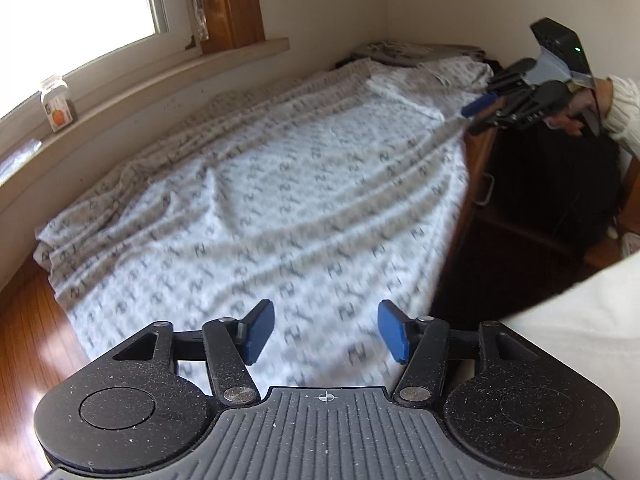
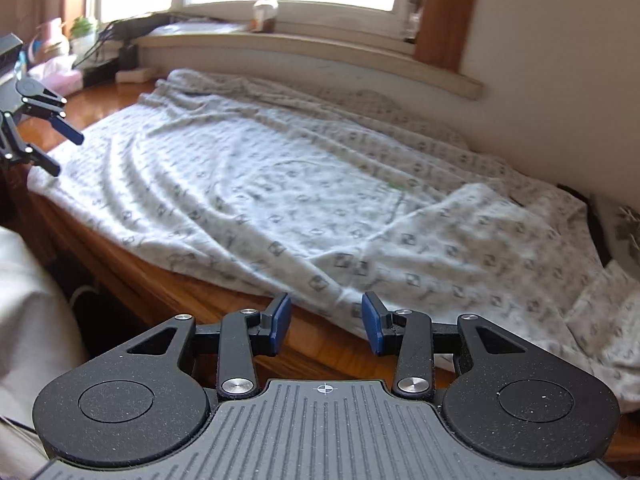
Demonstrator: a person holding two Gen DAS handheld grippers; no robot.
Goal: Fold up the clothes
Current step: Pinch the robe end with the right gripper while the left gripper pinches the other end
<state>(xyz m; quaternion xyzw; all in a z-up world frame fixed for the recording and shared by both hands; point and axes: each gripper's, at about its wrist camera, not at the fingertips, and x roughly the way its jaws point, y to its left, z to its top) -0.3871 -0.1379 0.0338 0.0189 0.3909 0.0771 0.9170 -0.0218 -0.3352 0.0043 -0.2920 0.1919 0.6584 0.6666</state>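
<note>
A: White cotton with a small grey printed pattern — that is the wide, rumpled cloth (image 1: pixel 256 200) filling the left wrist view. Where does it sit against the jaws?

B: Straight ahead of and under the left gripper (image 1: pixel 326 330). Its blue pads stand apart with nothing between them; the cloth lies beyond, not pinched. The brown wooden tabletop (image 1: pixel 28 332) shows to the left of the jaws.

A: And far off to the right?

B: The right gripper (image 1: pixel 478 106), held by a hand (image 1: pixel 582 106) in a pale knitted sleeve, over the cloth's far corner. Whether it is released I can't tell from there.

A: Then the right wrist view?

B: The right gripper's (image 2: pixel 326 324) jaws stand parted and empty. The cloth's (image 2: pixel 304 200) near hem lies just ahead of the pads, with bare tabletop (image 2: pixel 192 296) under the left pad. The left gripper (image 2: pixel 66 150) hangs at the far left edge, jaws released, above the cloth's other corner. A wooden windowsill (image 2: pixel 360 56) runs behind.
</note>
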